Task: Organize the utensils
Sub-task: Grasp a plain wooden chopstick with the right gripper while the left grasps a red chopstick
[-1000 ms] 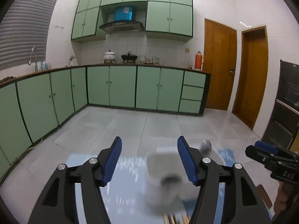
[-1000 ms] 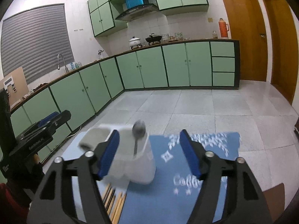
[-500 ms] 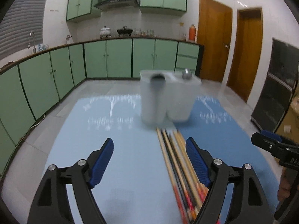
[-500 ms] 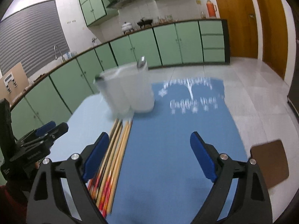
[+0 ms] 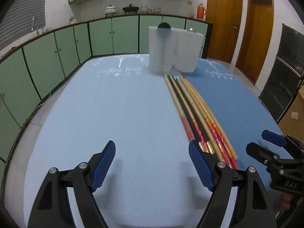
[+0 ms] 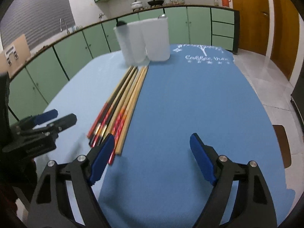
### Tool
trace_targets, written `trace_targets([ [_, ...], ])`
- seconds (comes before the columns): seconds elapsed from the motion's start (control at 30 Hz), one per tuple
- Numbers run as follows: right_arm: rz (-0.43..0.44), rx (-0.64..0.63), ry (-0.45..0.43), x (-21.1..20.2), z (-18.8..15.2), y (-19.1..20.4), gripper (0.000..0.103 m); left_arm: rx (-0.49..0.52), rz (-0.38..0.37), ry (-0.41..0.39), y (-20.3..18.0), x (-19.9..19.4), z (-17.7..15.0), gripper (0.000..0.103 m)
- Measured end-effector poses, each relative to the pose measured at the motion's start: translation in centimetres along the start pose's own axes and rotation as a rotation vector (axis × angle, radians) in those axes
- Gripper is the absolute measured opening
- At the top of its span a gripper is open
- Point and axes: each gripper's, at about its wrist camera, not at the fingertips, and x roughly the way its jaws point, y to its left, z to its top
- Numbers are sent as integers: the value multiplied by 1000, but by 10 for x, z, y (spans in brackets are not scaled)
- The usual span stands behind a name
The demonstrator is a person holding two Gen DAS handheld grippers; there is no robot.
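Both the left gripper [image 5: 152,163] and right gripper [image 6: 152,153] hover with jaws spread and empty over the chopsticks [image 5: 197,114], likely readying to load the white holder [image 5: 175,49].

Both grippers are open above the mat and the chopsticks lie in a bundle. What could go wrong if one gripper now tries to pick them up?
The chopsticks lie packed side by side, so the right gripper may take several or scatter them. They are thin and flat on the mat, so fingertips could slip. The holder looks light and may tip on insertion.
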Motion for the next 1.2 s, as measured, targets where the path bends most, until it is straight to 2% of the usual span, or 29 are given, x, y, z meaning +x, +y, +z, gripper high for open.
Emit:
trace_targets([
  [0.27, -16, -44, 43, 6, -11, 12, 79, 4, 9, 27, 7, -5, -11, 78],
  [0.53, -34, -90, 46, 12, -10, 31, 76, -3, 8, 32, 14, -6, -12, 78],
  [0.63, -58, -77, 38, 15, -7, 31, 67, -1, 6, 32, 14, -5, -12, 78],
  [0.7, -63, -81, 31, 16, -6, 33, 55, 1, 2, 34, 12, -5, -11, 78],
  [0.83, -54, -74, 22, 15, -6, 34, 41, 14, -11, 35, 7, -3, -11, 78],
  [0.93, -40, -77, 16, 16, -7, 35, 24, 27, -18, 39, 1, -1, -11, 78],
  [1.0, -27, -73, 16, 16, -7, 34, 8, 36, -22, 42, -3, 0, -11, 78],
  [1.2, -5, -48, 20, 14, -6, 28, 6, 72, -23, 76, -15, 8, -15, 78],
])
